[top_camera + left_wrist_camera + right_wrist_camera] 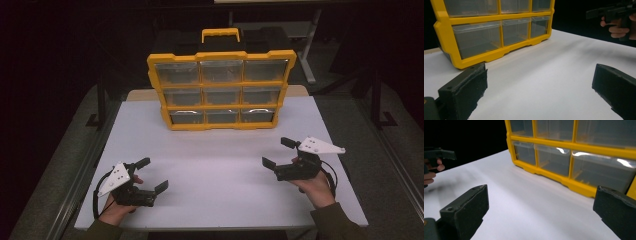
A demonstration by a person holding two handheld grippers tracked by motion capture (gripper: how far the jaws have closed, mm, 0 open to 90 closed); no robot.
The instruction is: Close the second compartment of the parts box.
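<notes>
Nothing is begun: both hand-held grippers, left [152, 175] and right [277, 152], are held spread and empty; the yellow drawer organizer [221, 90] at 12 o'clock stands untouched, drawers shut.

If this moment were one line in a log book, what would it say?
left claw: open, holding nothing | right claw: open, holding nothing | yellow drawer organizer: upright, drawers shut, untouched | white table
</notes>
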